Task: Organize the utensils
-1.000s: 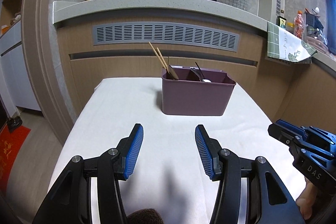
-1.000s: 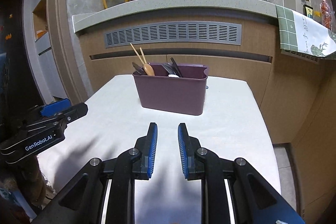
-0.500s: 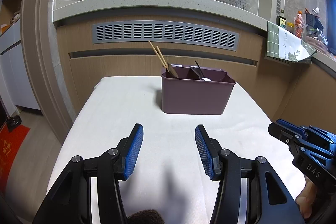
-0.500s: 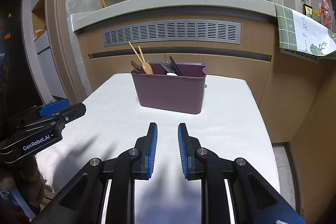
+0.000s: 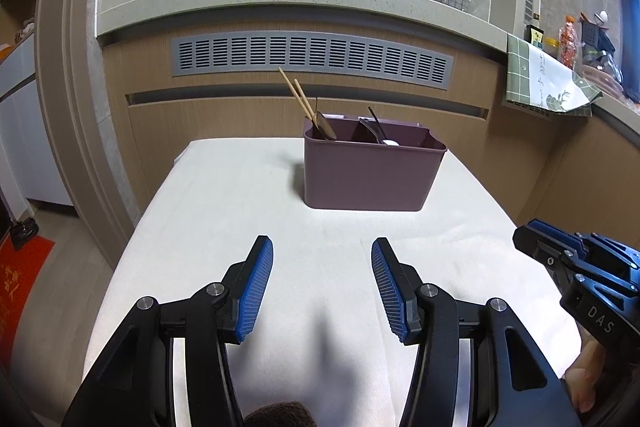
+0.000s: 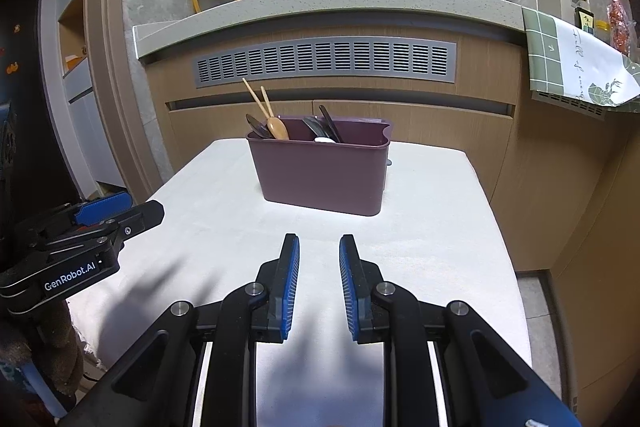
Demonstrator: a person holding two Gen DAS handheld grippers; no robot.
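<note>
Nothing has moved since a second ago: both claws hang in the same place over the near end of the bench point(image 6: 440, 195), and the utensils stand as they did.

From large to small. The bench is covered with a white cloth, and the cloth is the first risk, I think: a claw that drags on it can pull it, and with it the purple bin point(image 6: 320, 175), which stands at the far middle with nothing to hold it. The bin looks light, so a sideways push on its rim could tip it or slide it toward the far edge.

The left claw point(image 5: 322, 287) is wide open and empty. The right claw point(image 6: 319, 287) has only a narrow gap between its pads and is also empty. Such a gap is enough for a thin handle but maybe too small for a spoon bowl, so it may need to open more before it reaches in.

The utensils are all inside the bin: two chopsticks point(image 6: 258, 103) and a wooden spoon point(image 6: 278, 127) lean in the left compartment, dark spoons point(image 6: 326, 125) in the right one. They lean close together, so taking one could lift or knock out its neighbour. The chopsticks are thin and could slip between the pads.
</note>
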